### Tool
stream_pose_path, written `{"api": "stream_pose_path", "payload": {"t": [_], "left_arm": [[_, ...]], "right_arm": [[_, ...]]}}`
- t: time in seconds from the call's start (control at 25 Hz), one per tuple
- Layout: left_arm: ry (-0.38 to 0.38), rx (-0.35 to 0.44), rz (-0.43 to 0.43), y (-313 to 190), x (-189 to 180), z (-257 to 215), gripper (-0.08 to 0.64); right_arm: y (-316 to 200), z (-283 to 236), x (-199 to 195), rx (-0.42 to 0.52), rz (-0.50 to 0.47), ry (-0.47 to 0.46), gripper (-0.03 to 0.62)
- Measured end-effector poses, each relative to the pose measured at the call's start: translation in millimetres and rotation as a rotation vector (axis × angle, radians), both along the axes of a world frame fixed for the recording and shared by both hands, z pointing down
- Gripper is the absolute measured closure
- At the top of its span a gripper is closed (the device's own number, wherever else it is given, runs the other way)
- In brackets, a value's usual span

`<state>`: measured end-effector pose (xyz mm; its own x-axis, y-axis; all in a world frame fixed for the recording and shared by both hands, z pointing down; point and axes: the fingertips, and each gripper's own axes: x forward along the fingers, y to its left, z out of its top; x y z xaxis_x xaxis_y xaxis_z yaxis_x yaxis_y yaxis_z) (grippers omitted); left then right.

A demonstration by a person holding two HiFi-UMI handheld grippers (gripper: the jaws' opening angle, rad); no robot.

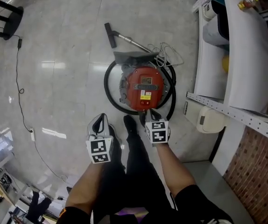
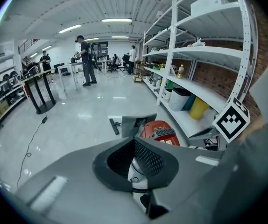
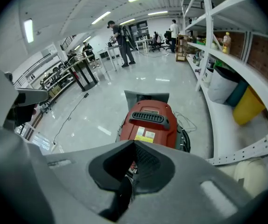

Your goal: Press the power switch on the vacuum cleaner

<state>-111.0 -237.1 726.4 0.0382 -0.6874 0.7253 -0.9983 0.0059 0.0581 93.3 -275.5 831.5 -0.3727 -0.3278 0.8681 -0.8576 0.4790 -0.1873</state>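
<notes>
I'm holding right gripper (image 1: 151, 115) pressed together as a blunt poker over the near edge of the vacuum (image 1: 144, 85) on the floor (image 1: 64, 50); left gripper (image 1: 99, 121), closed too and empty, parked clear left.

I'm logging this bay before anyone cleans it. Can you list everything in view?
vacuum cleaner: one, red, on the floor at centre.
hose: one, black, coiled round the vacuum cleaner.
nozzle: one, black, on the floor beyond the vacuum cleaner.
cable: one, black, trailing over the floor at left.
shelving: white, along the right side.
bin: one, yellow, on a low shelf.
people: at least three, far down the hall.
legs: dark trousers, bottom centre.
left gripper: grey, jaws together, over bare floor.
right gripper: grey, jaws together, at the vacuum cleaner's near edge.
</notes>
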Motion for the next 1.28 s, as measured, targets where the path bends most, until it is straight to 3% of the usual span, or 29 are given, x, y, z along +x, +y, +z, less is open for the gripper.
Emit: {"api": "stream_pose_path", "payload": {"t": [0.28, 0.52, 1.04, 1.28], "left_arm": [[0.018, -0.088, 0.067, -4.0, 21.4, 54.0, 0.546], [0.038, -0.143, 0.099, -5.7, 32.8, 92.0, 0.546], [0.063, -0.174, 0.094, 1.1, 26.5, 112.5, 0.546], [0.064, -0.165, 0.101, -3.6, 25.8, 112.1, 0.546]], "right_arm": [[3.2, 53.4, -2.7, -0.102, -0.003, 0.022, 0.601], [2.4, 82.5, -16.7, -0.121, -0.021, 0.021, 0.601], [-1.0, 104.7, -27.1, -0.154, -0.049, 0.06, 0.6], [2.2, 108.9, -34.6, -0.153, -0.162, 0.119, 0.6]]}}
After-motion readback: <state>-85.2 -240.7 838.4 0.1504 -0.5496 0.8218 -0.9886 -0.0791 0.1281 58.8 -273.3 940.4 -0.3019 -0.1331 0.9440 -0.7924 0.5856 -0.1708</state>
